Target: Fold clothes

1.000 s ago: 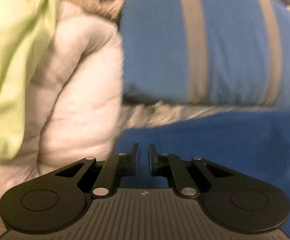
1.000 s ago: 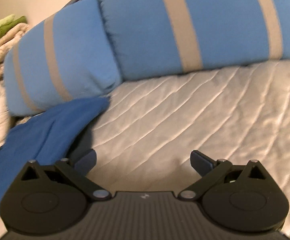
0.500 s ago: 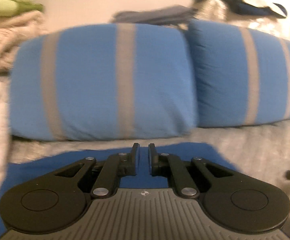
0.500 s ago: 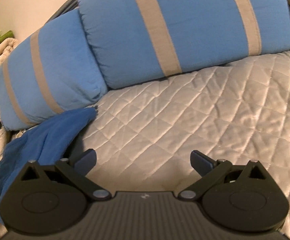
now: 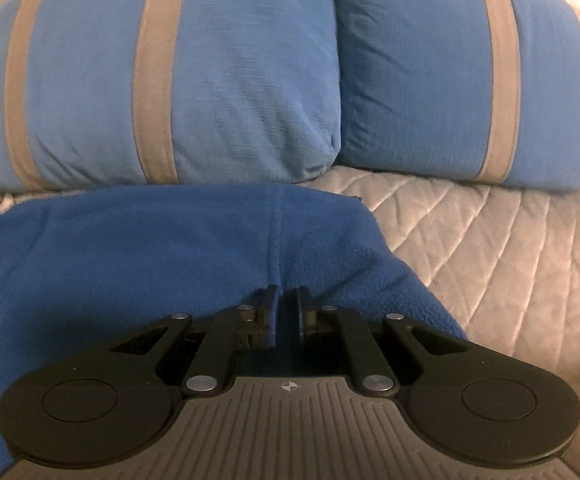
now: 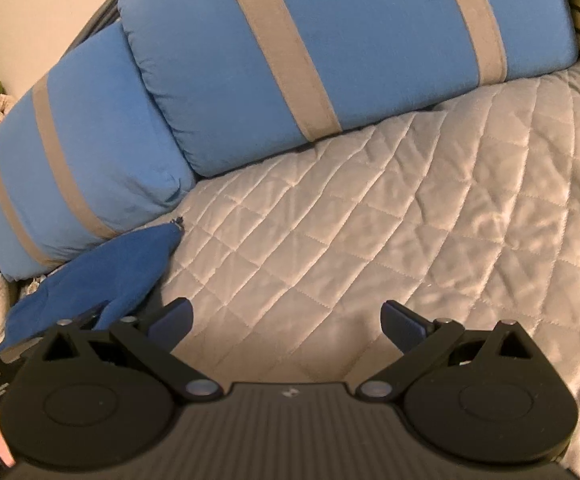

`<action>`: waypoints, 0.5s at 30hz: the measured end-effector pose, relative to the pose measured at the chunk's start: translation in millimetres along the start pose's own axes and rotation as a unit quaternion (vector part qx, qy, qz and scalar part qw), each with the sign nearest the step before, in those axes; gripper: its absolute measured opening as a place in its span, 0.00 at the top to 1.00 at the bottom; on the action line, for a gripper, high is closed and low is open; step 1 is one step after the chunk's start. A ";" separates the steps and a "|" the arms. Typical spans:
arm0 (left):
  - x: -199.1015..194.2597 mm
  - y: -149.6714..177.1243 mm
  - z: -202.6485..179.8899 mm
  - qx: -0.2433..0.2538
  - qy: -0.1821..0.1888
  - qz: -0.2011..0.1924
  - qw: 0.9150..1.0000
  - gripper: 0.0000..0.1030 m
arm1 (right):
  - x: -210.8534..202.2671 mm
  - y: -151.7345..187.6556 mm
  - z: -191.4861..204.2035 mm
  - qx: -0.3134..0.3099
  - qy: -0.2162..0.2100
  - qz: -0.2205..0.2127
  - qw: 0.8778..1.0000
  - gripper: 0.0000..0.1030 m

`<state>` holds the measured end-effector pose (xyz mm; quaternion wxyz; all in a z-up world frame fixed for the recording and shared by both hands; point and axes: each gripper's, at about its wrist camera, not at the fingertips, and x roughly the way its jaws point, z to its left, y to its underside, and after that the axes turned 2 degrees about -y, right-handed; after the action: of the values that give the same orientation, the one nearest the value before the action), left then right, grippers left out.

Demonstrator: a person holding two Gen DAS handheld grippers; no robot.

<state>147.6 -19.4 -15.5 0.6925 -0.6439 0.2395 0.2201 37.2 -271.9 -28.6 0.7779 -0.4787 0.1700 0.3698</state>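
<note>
The left tongs [image 5: 287, 312] are pinched nearly shut on a fold of the blue fleece garment [image 5: 162, 248], right where a seam is running down to the tips, and the cloth is draping away to the left across the quilted bed cover [image 5: 490, 240], its far edge lying against the striped blue pillows [image 5: 230, 72]. The right tongs [image 6: 286, 322] are standing wide and empty, hovering over bare quilt with the garment's corner just off to their left. By my read, this is the spreading-out step: the next move is calling for the right tongs to take hold of that free corner so the fleece can be laid flat. Compared with a second ago, the left view is no longer facing the white bedding and green cloth; it is now swinging in front of both pillows, the grip unchanged, while the right tongs are barely shifting.
</note>
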 end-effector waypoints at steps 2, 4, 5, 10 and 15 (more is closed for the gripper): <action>-2.7 0.9 5.0 -0.022 0.016 -0.005 1.000 0.91 | 3.2 1.8 1.0 -0.003 -0.002 0.004 1.000 0.00; -7.5 2.4 9.8 -0.038 0.029 -0.012 0.999 0.91 | 7.7 4.6 0.3 -0.005 0.003 0.009 1.000 0.00; -10.8 3.6 12.1 -0.050 0.036 -0.014 0.998 0.91 | 10.5 6.4 -1.0 -0.005 0.009 0.011 1.000 0.00; -54.5 23.3 14.4 -0.073 0.038 -0.020 0.996 0.91 | 18.8 18.4 -2.7 -0.023 0.025 0.012 0.999 0.00; -112.1 66.6 -6.8 0.009 0.039 -0.045 0.998 0.89 | 19.2 28.8 5.1 -0.068 0.040 0.012 0.997 0.00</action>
<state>18.1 -20.8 0.7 0.6974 -0.6560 0.2391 0.1617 28.3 -251.8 -55.9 0.7317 -0.5428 0.1810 0.3704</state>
